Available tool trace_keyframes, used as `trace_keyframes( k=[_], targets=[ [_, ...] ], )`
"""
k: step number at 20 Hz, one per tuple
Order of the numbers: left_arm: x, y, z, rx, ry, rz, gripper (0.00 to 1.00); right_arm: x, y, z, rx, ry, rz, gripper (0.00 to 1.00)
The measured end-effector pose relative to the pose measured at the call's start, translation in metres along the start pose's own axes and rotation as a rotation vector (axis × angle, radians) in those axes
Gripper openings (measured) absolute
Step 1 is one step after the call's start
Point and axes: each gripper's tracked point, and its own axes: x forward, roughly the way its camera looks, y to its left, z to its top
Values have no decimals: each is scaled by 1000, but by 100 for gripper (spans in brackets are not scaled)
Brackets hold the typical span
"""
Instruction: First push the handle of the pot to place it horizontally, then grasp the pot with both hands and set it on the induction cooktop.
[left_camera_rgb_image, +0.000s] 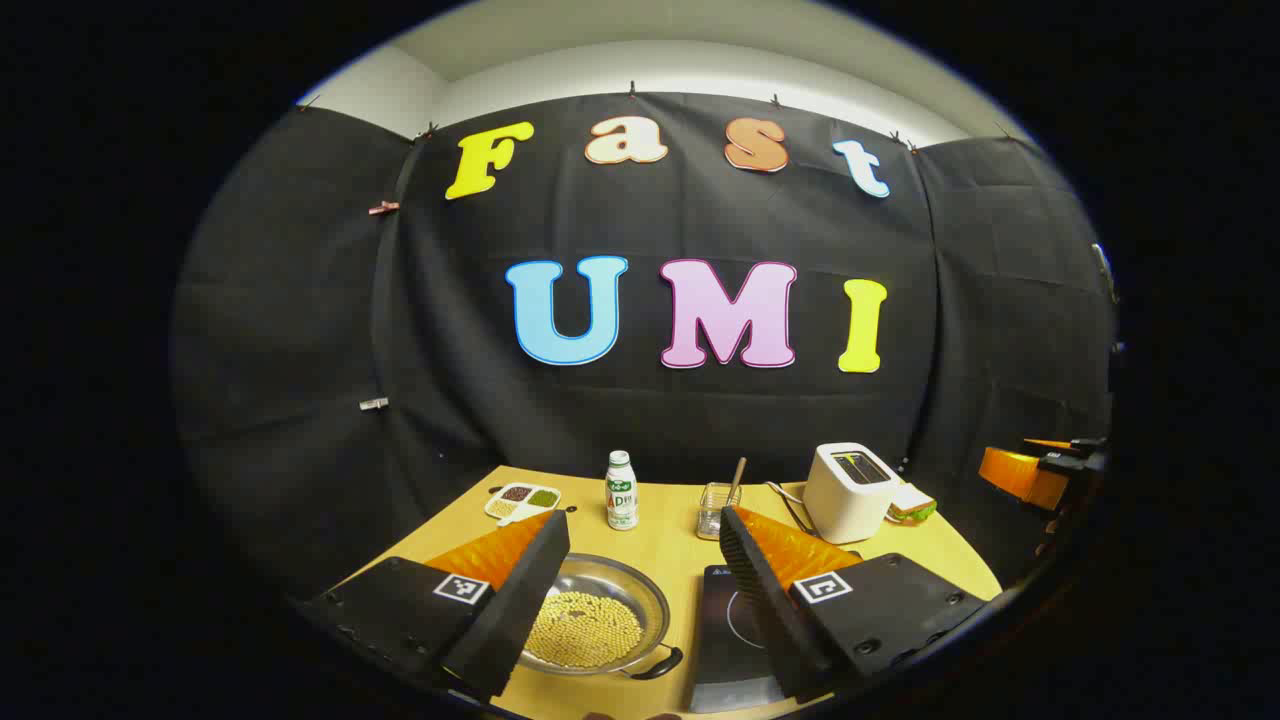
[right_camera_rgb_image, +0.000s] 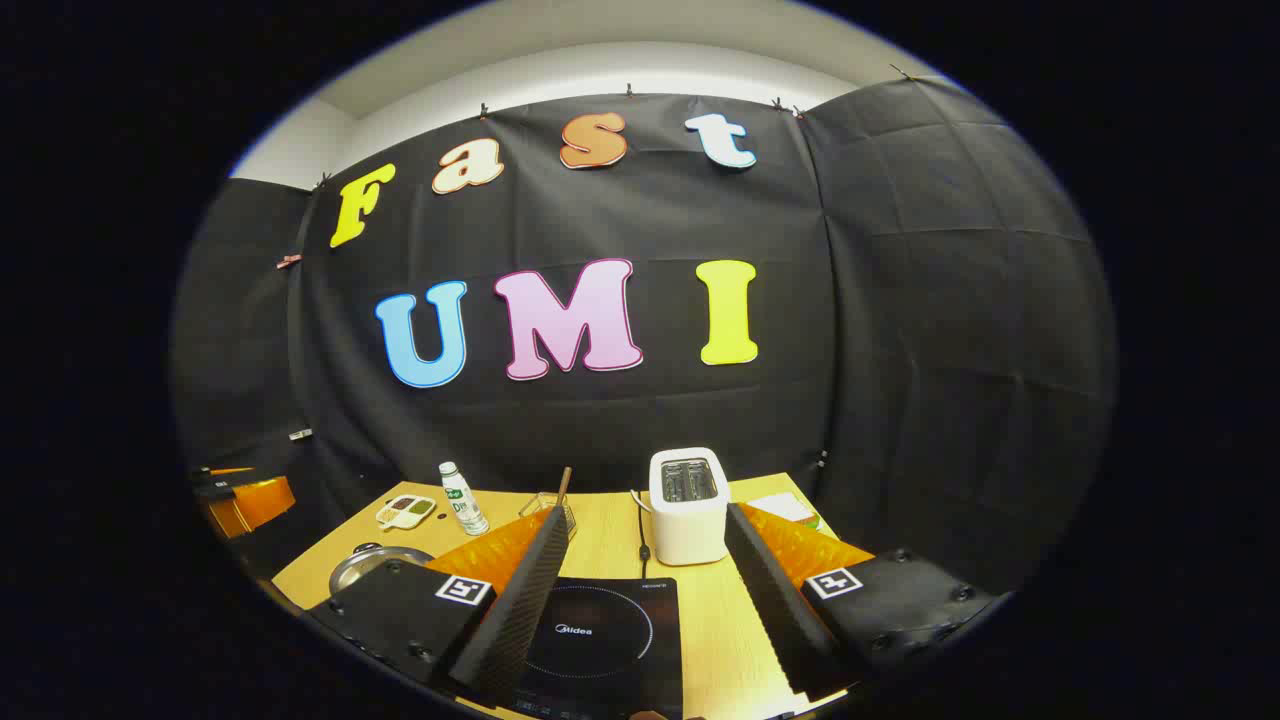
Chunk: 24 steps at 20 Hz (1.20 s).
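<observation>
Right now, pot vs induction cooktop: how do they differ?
Shape: the pot is a round, shallow metal bowl; the induction cooktop is a flat dark slab with a printed ring.
Contents: the pot holds a layer of yellowish beans; the cooktop's surface is bare.
Handle: the pot has a dark loop handle at its near rim; the cooktop has none.
Shared: both sit side by side on the wooden table, pot to the cooktop's left, and neither gripper touches them.

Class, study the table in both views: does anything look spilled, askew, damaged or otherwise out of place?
Nothing is spilled or damaged. One thing is off: the pot of beans sits on the table beside the induction cooktop, not on it, and its handle points toward the camera instead of lying sideways.
</observation>
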Motion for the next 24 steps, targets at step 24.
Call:
trace_keyframes(
  k=[24],
  targets=[
    [-26,84,-26,-42,-51,-68,96,-83,50,18,-44,-140,-74,100]
  ],
)
